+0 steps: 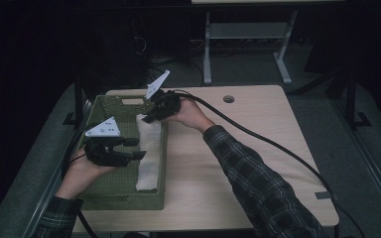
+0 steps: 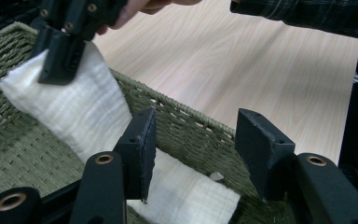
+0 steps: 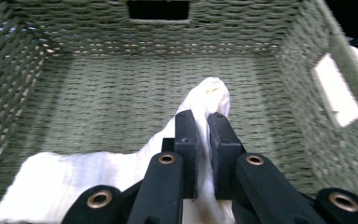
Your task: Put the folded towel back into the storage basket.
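Cloth (image 1: pixel 148 151), white and loosely folded into a long strip, lay along the inner wall of a green woven basket (image 1: pixel 110 194) on its 3 o'clock side, running from about 12 o'clock down toward 6 o'clock in the high view. The basket sat at the 9 o'clock edge of the pale wooden tabletop (image 1: pixel 238 163).

At the strip's far end, the right tool (image 1: pixel 151 117) was clamped on the cloth. In the right gripper view its 2 black jaws stood nearly together with a bunched fold of the white fabric (image 3: pixel 205 100) pinched between them and rising just past the jaw tips, while the remaining fabric trailed back toward 7 o'clock over the basket floor (image 3: pixel 121 93). A hand in a plaid sleeve (image 1: pixel 248 173) held that tool, its cable (image 1: pixel 278 146) trailing across the tabletop toward 4 o'clock.

Near the strip's 6 o'clock half, the left tool (image 1: pixel 135 148) hovered with its jaws apart. In the left gripper view the cloth (image 2: pixel 81 114) passed beneath the jaw on the 9 o'clock side, the basket rim (image 2: pixel 191 123) ran across the gap between the 2 jaws, and neither pad pressed on the fabric. The right tool (image 2: pixel 58 65) appeared in that view at 11 o'clock, gripping the cloth's far end.
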A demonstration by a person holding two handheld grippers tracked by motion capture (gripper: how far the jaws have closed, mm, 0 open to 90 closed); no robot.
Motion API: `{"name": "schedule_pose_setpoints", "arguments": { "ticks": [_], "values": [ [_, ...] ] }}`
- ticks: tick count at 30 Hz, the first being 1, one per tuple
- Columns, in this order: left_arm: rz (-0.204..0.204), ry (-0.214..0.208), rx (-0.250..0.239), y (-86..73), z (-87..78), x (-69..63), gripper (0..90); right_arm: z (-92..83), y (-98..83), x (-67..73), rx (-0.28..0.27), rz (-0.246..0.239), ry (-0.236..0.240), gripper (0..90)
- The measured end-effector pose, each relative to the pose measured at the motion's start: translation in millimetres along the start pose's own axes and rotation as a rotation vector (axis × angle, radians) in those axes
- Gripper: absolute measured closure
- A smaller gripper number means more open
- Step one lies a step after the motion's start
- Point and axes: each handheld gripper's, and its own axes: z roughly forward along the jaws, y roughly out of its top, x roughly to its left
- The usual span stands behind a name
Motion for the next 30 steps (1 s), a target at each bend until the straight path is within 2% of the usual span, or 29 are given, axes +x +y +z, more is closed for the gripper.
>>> {"name": "schedule_pose_setpoints", "arguments": {
  "ticks": [9,11,14,17,20,22,30],
  "values": [
    [0.006,-0.011,-0.007,2.9,5.1,0.4,47.8,4.1,-5.7,-24.4,0.002,0.028,-0.03,83.4],
    [0.002,-0.011,-0.008,2.7,5.5,0.6,47.8,6.9,-6.7,-27.2,0.002,0.027,-0.046,78.5],
    [-0.001,-0.011,-0.009,2.6,5.1,0.8,47.8,6.9,-7.3,-29.8,-0.006,0.023,-0.103,67.8],
    [-0.003,-0.011,-0.012,3.2,5.8,1.7,47.4,2.0,-6.4,-31.4,-0.009,0.028,-0.114,65.9],
    [-0.008,-0.013,-0.016,5.1,8.0,2.0,46.5,-5.9,-6.4,-31.6,-0.012,0.049,-0.104,63.8],
    [-0.011,-0.015,-0.019,6.5,9.3,1.3,46.3,-7.8,-6.9,-31.8,-0.015,0.046,-0.099,63.7],
    [-0.009,-0.027,-0.03,24.0,25.0,-7.8,44.9,-34.4,-18.0,-18.7,-0.037,0.061,-0.094,59.1]
  ]
}}
